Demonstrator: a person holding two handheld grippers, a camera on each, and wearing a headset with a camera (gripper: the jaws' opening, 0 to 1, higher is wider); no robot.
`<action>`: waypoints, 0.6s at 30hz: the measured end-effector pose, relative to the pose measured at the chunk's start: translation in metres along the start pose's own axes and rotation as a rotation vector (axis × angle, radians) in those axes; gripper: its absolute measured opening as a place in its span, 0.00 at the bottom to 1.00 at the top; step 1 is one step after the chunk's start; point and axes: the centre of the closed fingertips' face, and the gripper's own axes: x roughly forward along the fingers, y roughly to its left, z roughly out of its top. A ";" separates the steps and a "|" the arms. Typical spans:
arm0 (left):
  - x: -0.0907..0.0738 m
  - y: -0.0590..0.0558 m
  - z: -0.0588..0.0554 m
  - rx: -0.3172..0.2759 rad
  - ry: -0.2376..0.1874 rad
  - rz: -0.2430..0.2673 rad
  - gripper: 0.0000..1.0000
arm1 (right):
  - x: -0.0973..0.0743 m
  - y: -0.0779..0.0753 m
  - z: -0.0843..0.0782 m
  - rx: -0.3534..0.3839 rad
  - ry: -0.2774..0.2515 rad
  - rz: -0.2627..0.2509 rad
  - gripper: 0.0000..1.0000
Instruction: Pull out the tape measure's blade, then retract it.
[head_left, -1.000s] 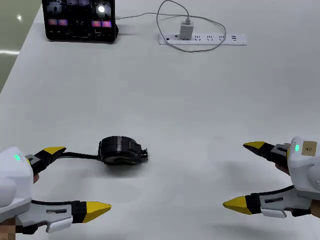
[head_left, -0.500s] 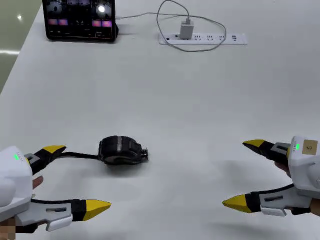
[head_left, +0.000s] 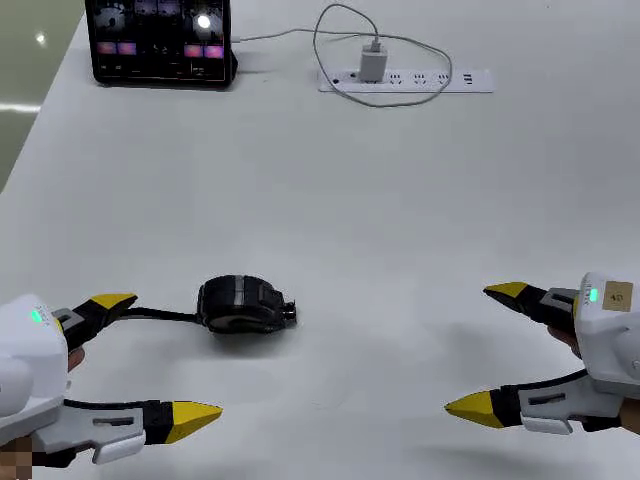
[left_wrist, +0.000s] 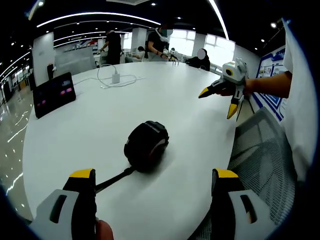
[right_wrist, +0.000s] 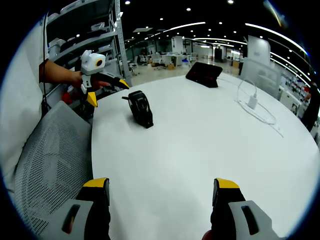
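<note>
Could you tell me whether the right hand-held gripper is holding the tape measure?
No, the right hand-held gripper is open and apart from the tape measure lying on the table.

Black tape measure (head_left: 243, 304) lying on white table (head_left: 400, 200), blade retracted.

Left claw (head_left: 170, 355), right claw (head_left: 470, 349), jaws wide apart
</note>
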 end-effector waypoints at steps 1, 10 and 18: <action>0.000 0.001 0.001 0.001 -0.001 -0.002 0.94 | 0.001 0.000 0.001 -0.002 0.000 0.002 0.84; 0.004 0.005 0.007 0.038 0.008 -0.013 0.91 | 0.011 -0.004 0.008 -0.032 -0.005 0.024 0.82; 0.013 0.004 0.006 0.071 0.032 -0.045 0.91 | 0.024 -0.008 0.011 -0.051 -0.003 0.048 0.81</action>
